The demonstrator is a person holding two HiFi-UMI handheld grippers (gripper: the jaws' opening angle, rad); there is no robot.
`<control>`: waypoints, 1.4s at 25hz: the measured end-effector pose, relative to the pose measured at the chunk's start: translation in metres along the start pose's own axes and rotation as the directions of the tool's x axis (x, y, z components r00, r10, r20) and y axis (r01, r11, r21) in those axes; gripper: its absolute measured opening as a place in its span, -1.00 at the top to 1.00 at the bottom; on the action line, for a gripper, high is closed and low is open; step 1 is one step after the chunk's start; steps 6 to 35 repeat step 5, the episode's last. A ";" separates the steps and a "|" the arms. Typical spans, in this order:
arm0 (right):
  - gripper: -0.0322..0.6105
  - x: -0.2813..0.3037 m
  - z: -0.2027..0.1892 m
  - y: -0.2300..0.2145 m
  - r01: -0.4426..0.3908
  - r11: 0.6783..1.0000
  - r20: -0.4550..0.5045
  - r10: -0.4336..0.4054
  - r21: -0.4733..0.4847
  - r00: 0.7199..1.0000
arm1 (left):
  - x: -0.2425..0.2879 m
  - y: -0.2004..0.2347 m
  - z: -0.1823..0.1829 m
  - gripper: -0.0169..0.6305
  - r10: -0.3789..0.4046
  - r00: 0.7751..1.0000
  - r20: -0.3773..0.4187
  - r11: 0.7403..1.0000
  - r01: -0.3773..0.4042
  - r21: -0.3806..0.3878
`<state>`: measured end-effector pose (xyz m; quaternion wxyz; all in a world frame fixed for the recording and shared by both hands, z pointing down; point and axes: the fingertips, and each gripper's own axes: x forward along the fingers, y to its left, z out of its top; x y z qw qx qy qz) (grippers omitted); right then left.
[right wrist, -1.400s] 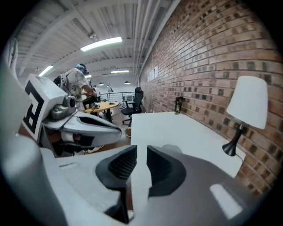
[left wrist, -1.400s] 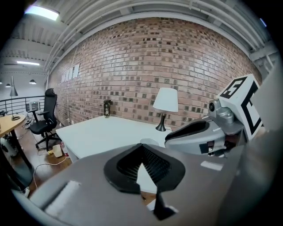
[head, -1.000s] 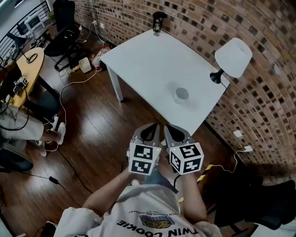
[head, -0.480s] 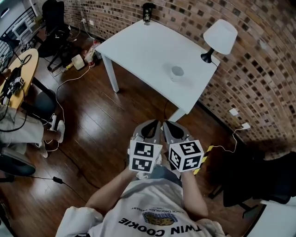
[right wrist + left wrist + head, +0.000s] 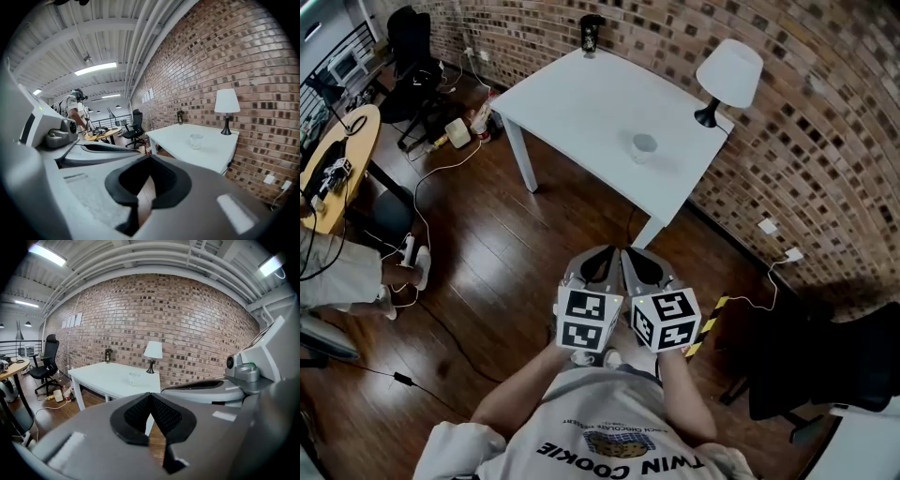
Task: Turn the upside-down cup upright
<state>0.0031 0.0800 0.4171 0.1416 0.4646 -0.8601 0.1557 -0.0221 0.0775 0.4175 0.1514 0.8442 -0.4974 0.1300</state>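
A small clear cup point(image 5: 643, 144) stands on the white table point(image 5: 581, 103), towards its near right end; at this distance I cannot tell which way up it is. It also shows in the left gripper view, cup point(image 5: 134, 378), and the right gripper view, cup point(image 5: 196, 140). My left gripper point(image 5: 600, 255) and right gripper point(image 5: 630, 255) are held side by side over the wooden floor, well short of the table. They point towards it. Both are shut with nothing between the jaws.
A white lamp point(image 5: 727, 70) stands at the table's right corner and a dark object point(image 5: 592, 33) at its far corner. The brick wall point(image 5: 806, 159) runs behind the table. Cables point(image 5: 441, 178), office chairs point(image 5: 408, 33) and a round yellow desk point(image 5: 337, 159) lie to the left.
In the head view the table and cup have drifted up and look smaller, farther from the grippers. Both grippers stay together and shut.
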 end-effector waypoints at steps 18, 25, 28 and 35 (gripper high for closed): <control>0.89 -0.018 -0.001 -0.009 -0.019 1.000 0.010 0.019 0.017 1.000 | -0.002 -0.021 0.002 0.93 0.007 1.000 -0.002 1.000 -0.007 -0.009; 0.89 -0.018 -0.001 -0.009 -0.019 1.000 0.010 0.019 0.017 1.000 | -0.002 -0.021 0.002 0.93 0.007 1.000 -0.002 1.000 -0.007 -0.009; 0.89 -0.018 -0.001 -0.009 -0.019 1.000 0.010 0.019 0.017 1.000 | -0.002 -0.021 0.002 0.93 0.007 1.000 -0.002 1.000 -0.007 -0.009; 0.89 -0.018 -0.001 -0.009 -0.019 1.000 0.010 0.019 0.017 1.000 | -0.002 -0.021 0.002 0.93 0.007 1.000 -0.002 1.000 -0.007 -0.009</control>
